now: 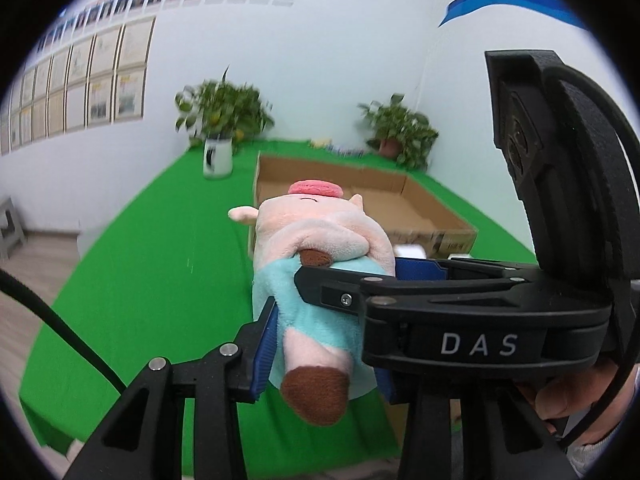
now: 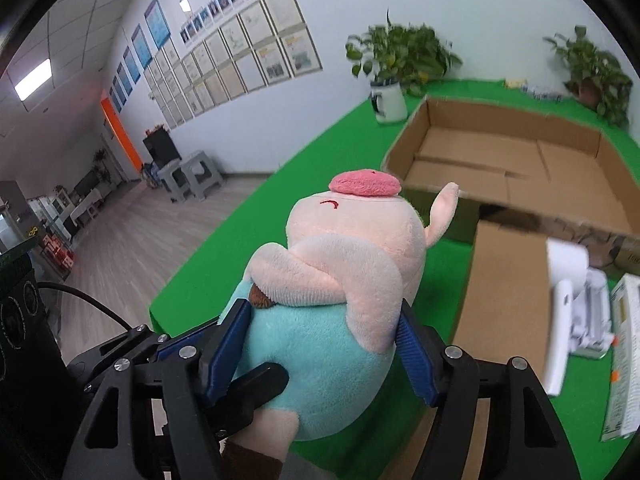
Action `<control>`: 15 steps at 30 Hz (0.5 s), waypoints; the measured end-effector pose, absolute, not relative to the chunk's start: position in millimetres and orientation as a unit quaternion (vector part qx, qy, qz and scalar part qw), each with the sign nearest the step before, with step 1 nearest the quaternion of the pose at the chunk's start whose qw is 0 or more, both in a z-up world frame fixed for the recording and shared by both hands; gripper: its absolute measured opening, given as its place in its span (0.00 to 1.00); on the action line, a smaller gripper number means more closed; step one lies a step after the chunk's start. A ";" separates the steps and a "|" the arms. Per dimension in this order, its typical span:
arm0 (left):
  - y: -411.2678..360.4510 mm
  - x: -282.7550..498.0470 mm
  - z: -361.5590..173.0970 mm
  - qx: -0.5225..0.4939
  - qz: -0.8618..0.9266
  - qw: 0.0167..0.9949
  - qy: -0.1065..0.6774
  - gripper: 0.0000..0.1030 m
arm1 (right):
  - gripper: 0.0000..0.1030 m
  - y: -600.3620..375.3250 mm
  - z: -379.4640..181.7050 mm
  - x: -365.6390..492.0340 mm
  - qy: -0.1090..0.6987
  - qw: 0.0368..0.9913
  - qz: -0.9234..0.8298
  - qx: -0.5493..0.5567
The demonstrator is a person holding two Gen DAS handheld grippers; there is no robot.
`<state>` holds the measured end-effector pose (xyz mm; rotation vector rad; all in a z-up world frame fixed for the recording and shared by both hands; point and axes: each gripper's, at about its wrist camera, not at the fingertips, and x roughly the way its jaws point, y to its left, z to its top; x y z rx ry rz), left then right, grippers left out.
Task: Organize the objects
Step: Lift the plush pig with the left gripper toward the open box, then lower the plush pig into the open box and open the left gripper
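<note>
Blue ribbed pads of both grippers are pressing into one plush pig toy (image 2: 340, 304), which is being held in the air over the green tablecloth (image 1: 152, 280). The right gripper (image 2: 320, 344) is clenching the toy's teal belly from both sides. The left gripper (image 1: 324, 340) is grasping it lower down, near the brown-footed leg, with one pad on the left side and the other mostly hidden behind the right gripper's black body, which is crossing in front. So the toy is being carried, or passed between hands; I cannot tell which.

Beyond the toy's pink snout, the open cardboard box (image 2: 512, 152) is sitting farther along the table, looking empty. To the right, a white device (image 2: 576, 312) and a flat carton are lying on the cloth. Two potted plants are standing at the far end.

Next, judging by the task, one gripper should be letting go while the other is carrying the pig forward over the box's near wall before releasing.
</note>
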<state>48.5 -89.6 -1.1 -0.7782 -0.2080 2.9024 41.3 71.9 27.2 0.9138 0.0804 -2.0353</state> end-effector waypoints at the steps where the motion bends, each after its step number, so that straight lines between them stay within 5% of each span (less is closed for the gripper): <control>1: -86.6 47.3 4.1 -0.250 0.964 0.066 -0.065 0.39 | 0.66 75.5 35.0 41.8 0.031 0.438 -0.825 0.356; 15: -56.1 6.1 57.5 -0.180 0.978 0.102 -0.037 0.39 | 0.64 123.4 121.7 24.2 0.015 0.403 -0.875 0.267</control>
